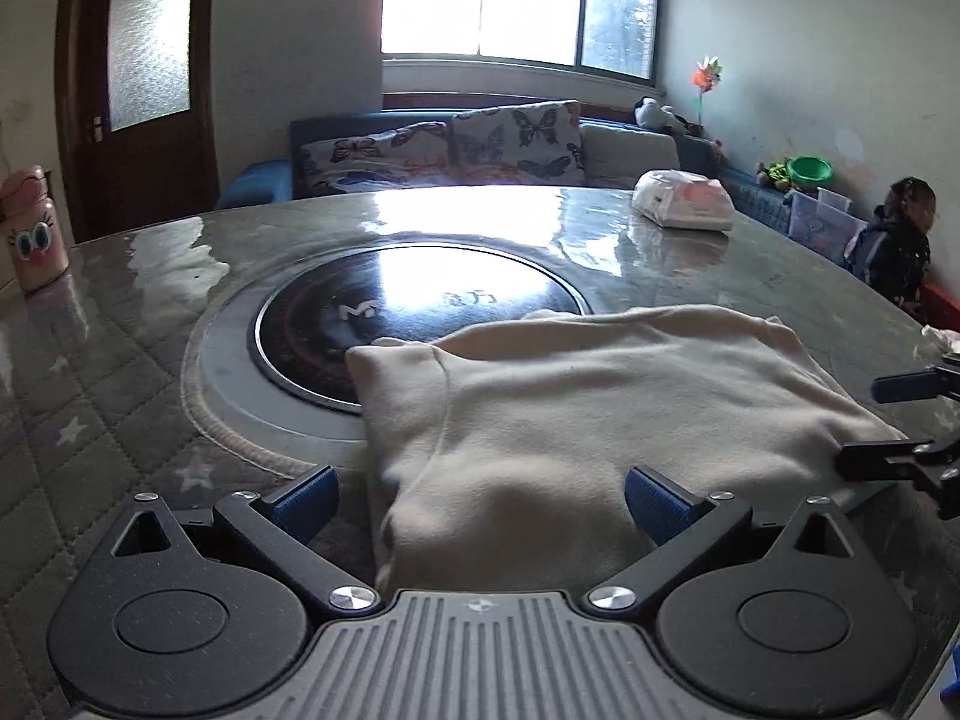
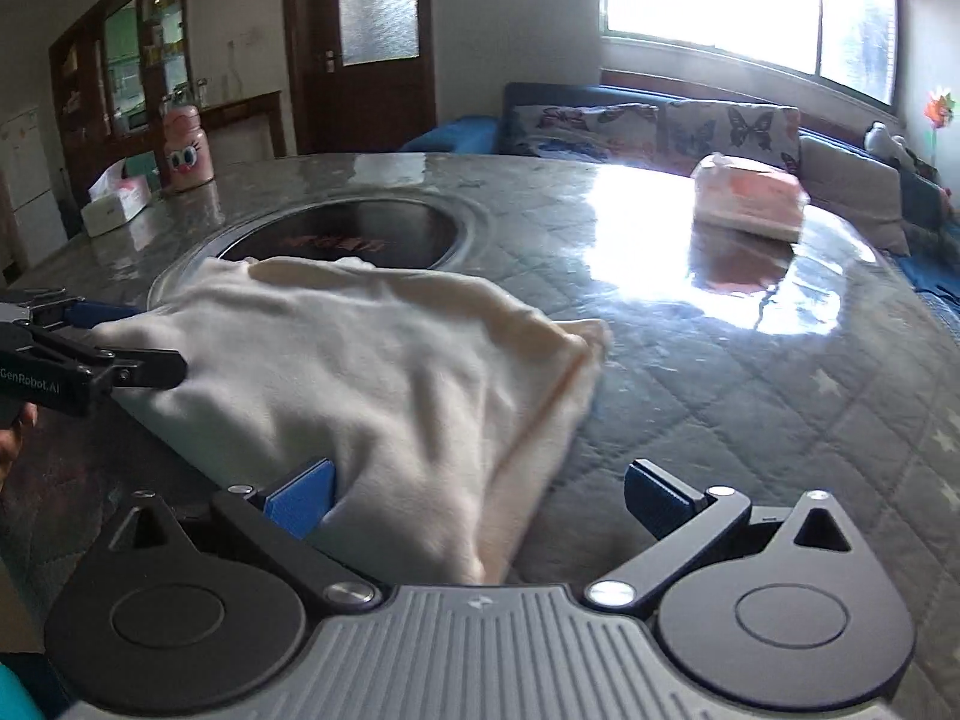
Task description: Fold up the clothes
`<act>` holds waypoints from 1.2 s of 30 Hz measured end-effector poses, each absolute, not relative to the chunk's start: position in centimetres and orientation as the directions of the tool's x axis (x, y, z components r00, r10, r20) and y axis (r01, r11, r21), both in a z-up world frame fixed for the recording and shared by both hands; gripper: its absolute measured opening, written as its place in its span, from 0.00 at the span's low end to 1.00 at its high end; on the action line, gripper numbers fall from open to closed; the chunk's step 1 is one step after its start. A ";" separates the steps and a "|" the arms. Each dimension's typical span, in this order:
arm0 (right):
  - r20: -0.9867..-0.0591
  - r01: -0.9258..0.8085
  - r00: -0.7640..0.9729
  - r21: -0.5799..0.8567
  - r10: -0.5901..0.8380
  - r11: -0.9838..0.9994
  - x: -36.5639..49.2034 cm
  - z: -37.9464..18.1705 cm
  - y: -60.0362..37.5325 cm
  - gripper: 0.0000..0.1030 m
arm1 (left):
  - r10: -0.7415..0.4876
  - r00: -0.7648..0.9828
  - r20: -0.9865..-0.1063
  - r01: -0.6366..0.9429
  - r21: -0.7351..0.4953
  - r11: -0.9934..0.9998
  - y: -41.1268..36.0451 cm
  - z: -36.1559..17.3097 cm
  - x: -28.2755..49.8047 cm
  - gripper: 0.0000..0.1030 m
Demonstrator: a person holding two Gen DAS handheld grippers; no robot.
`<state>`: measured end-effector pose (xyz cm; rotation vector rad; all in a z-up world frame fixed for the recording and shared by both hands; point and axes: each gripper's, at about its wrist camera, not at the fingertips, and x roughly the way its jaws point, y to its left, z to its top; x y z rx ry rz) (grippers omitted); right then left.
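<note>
Left gripper (image 1: 477, 501) spread wide, blue pads either side of the near edge of the cream fleece garment (image 1: 576, 408), nothing pinched. Right gripper (image 2: 477, 498) likewise spread, near right corner of the same garment lying between its fingers, left pad touching or nearly touching cloth, no grip made. Garment flat on the quilted grey table cover under glossy clear film (image 2: 750, 408), just ahead of both grippers, already doubled into a rough rectangle with a seamed layer showing on top; judged partly folded, perhaps one more fold and a smoothing left. Far edge of the cloth overlapping the round black inset hotplate (image 1: 420, 306), just beyond. Farther ahead and to the right of the left gripper, a white and pink plastic tissue pack (image 1: 684, 201), well apart from the cloth, no hindrance. Far left, a pink cartoon-faced bottle (image 1: 33, 228) at the table's edge. Beyond the table, butterfly-print sofa cushions (image 1: 444, 150) beneath a bright window (image 1: 516, 0). Nothing standing in the way of another fold.
</note>
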<state>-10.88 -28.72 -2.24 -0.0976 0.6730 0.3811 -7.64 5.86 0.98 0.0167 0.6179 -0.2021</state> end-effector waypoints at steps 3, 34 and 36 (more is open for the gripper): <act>-0.598 -0.343 0.743 0.046 0.301 0.938 -10.9 -1.6 -29.2 1.00 | -0.177 0.809 -0.560 0.182 -0.048 0.982 6.0 1.6 -7.7 1.00; -0.600 -0.280 0.772 -0.026 0.209 0.960 -5.3 -1.0 -28.6 1.00 | -0.068 0.786 -0.615 0.025 -0.078 0.997 10.8 0.9 -8.0 1.00; -0.599 -0.274 0.777 -0.043 0.195 0.961 -3.8 -1.0 -28.1 1.00 | -0.073 0.782 -0.619 0.019 -0.094 0.995 11.1 0.8 -7.9 1.00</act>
